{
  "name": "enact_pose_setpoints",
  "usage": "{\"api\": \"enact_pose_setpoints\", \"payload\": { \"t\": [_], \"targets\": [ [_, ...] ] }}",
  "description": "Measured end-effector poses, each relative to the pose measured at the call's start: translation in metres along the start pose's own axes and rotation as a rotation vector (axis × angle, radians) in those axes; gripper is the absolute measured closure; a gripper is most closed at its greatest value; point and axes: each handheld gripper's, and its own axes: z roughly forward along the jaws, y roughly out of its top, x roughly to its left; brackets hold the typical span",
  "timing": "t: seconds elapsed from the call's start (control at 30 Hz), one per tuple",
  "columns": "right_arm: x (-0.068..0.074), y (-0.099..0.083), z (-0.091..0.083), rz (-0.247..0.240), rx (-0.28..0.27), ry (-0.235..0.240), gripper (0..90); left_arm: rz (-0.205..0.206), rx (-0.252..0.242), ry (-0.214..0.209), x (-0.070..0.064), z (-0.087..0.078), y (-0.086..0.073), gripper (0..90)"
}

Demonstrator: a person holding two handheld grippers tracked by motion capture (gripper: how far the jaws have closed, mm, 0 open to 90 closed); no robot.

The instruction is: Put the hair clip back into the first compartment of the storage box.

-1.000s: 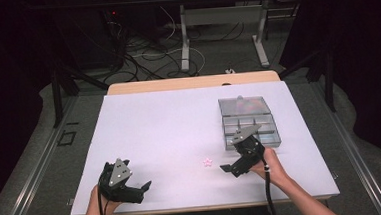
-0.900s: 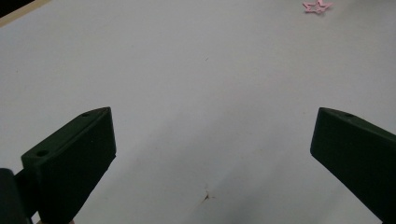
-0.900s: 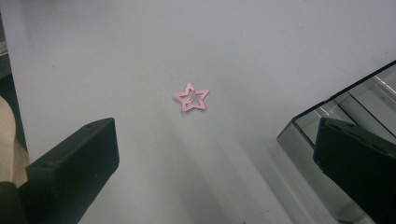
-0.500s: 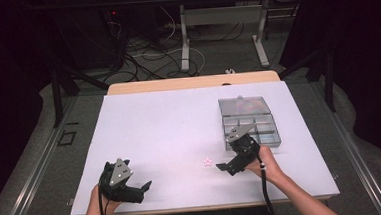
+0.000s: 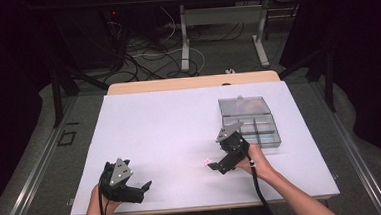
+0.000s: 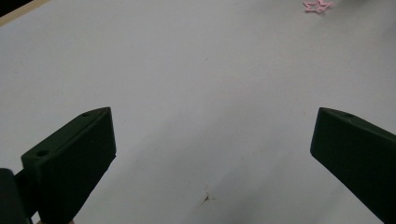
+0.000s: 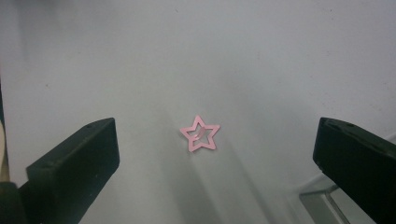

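A small pink star-shaped clip (image 7: pixel 200 134) lies flat on the white table (image 5: pixel 169 124), seen in the high view as a pink speck (image 5: pixel 207 162). My right gripper (image 5: pixel 216 167) is low over the table just right of the star, open, with its jaws wide apart and the star centred ahead between them in the right gripper view. My left gripper (image 5: pixel 145 186) rests near the front left edge, open and holding nothing. The star (image 6: pixel 317 5) sits far ahead at the upper right of the left gripper view.
A clear plastic compartment box (image 5: pixel 249 121) stands on the right part of the table, just behind my right hand; its corner (image 7: pixel 322 203) shows by the right jaw. A wooden board (image 5: pixel 192 82) lines the table's far edge. A small brown mark (image 6: pixel 205 198) spots the table.
My right gripper has slid left and slightly forward, closing in on the pink star. The left gripper has stayed where it was.
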Motion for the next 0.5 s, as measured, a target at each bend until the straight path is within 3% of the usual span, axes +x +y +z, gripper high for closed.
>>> {"api": "enact_pose_setpoints", "payload": {
  "t": [0.2, 0.23, 0.33, 0.5],
  "targets": [
    [-0.002, 0.002, 0.009, -0.005, 0.000, 0.003, 7.0, -0.001, 0.005, -0.006, 0.000, 0.001, 0.000, 0.3],
    [0.000, 0.003, 0.010, 0.016, 0.017, -0.004, 9.1, -0.006, -0.001, -0.003, -0.001, 0.002, 0.000, 0.3],
    [-0.001, 0.004, 0.015, -0.010, 0.015, 0.005, 16.1, -0.003, 0.003, -0.004, 0.000, 0.001, 0.000, 0.3],
    [0.001, 0.004, 0.020, 0.005, 0.016, -0.012, 32.0, -0.001, 0.005, -0.004, -0.001, 0.002, 0.000, 0.3]
  ]
}}
